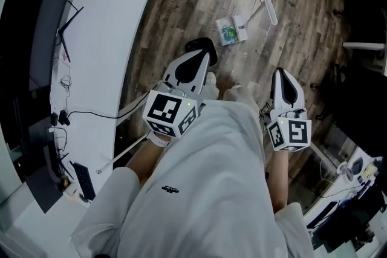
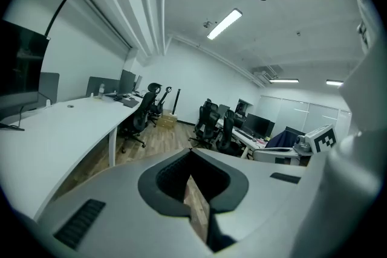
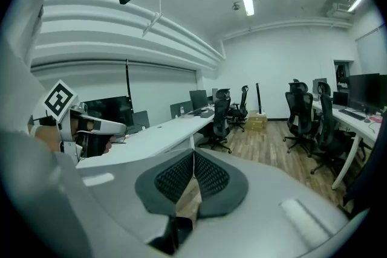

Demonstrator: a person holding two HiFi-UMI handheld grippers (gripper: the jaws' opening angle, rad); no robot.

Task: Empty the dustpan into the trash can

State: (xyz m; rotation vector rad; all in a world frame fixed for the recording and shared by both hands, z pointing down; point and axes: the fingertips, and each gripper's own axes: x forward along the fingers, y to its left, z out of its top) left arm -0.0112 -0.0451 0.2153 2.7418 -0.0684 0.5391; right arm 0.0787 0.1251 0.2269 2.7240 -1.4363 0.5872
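Your left gripper (image 1: 202,50) and right gripper (image 1: 280,74) are held just ahead of your body. Both have their jaws pressed together with nothing between them. Beyond them the dustpan (image 1: 231,31) lies on the wood floor (image 1: 302,3), touching neither gripper and closer to the left one's tip. Its long axis runs diagonally, with the pan end near and left and the white handle (image 1: 266,11) pointing far and right. A white surface (image 1: 115,15) curves along your left.
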